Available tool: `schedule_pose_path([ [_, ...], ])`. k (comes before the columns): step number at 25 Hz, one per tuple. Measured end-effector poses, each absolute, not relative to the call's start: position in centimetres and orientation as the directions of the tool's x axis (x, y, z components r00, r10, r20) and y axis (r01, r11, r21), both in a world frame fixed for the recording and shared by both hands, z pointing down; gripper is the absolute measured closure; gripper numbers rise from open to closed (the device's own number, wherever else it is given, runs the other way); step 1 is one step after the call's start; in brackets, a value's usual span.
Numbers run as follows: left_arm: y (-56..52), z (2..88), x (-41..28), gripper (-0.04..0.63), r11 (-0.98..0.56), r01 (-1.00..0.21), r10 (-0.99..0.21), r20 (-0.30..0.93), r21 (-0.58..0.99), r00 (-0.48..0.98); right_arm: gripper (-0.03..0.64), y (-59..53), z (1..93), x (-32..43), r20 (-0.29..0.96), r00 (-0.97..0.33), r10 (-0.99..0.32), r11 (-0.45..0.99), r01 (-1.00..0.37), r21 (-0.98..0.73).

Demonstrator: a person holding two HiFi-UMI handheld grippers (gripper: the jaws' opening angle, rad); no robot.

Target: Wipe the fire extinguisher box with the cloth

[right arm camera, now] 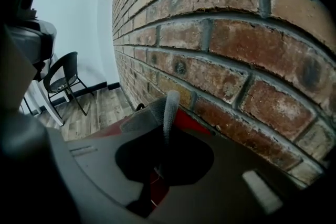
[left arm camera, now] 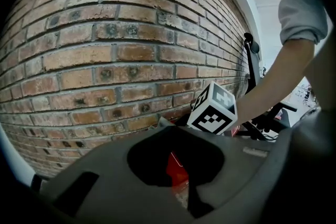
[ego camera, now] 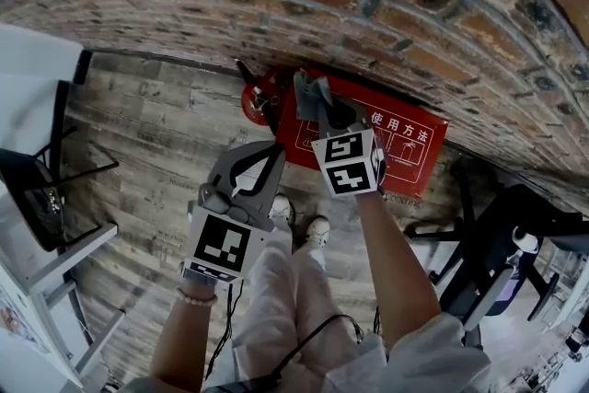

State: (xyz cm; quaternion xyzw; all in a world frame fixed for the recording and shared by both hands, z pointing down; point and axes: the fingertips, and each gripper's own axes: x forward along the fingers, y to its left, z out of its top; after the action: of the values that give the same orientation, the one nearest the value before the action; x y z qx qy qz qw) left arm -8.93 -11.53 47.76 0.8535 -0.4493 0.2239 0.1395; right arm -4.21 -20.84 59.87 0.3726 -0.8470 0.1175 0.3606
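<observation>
- Fire extinguisher box [ego camera: 405, 152]: red, on the wood floor [ego camera: 147, 124], set against the brick wall [ego camera: 368, 5].
- Cloth [ego camera: 311, 95]: grey, over the box's left end, pinched between the closed jaws of the right gripper [ego camera: 327, 112].
- Left gripper [ego camera: 274, 150]: near the box's left edge, jaws together, holding nothing.
- Extinguisher [ego camera: 258, 101]: red, just left of the box.

Red box [ego camera: 411, 163] — grey cloth [ego camera: 310, 96]

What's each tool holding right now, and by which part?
The right tool pinches the grey cloth by its bunched lower end; the left tool holds nothing.
</observation>
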Motion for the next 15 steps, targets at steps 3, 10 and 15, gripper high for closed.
schedule_pose_path([
  [3, -11.7, 47.8, -8.3, 0.598, -0.565, -0.824, -0.700, 0.508, 0.037, 0.502, 0.598, -21.0, 59.8, -3.3, 0.698, -0.456, -0.552, 0.688, -0.722, 0.072],
  [10, -12.0, 47.9, -6.5, 0.598, -0.581, -0.813, -0.690, 0.506, 0.039, 0.518, 0.598, -21.1, 59.9, -1.0, 0.696, -0.439, -0.568, 0.664, -0.744, 0.073],
  [15, -12.1, 48.0, -5.1, 0.598, -0.596, -0.802, -0.680, 0.506, 0.043, 0.531, 0.598, -21.2, 59.9, 0.8, 0.698, -0.421, -0.579, 0.648, -0.758, 0.080],
])
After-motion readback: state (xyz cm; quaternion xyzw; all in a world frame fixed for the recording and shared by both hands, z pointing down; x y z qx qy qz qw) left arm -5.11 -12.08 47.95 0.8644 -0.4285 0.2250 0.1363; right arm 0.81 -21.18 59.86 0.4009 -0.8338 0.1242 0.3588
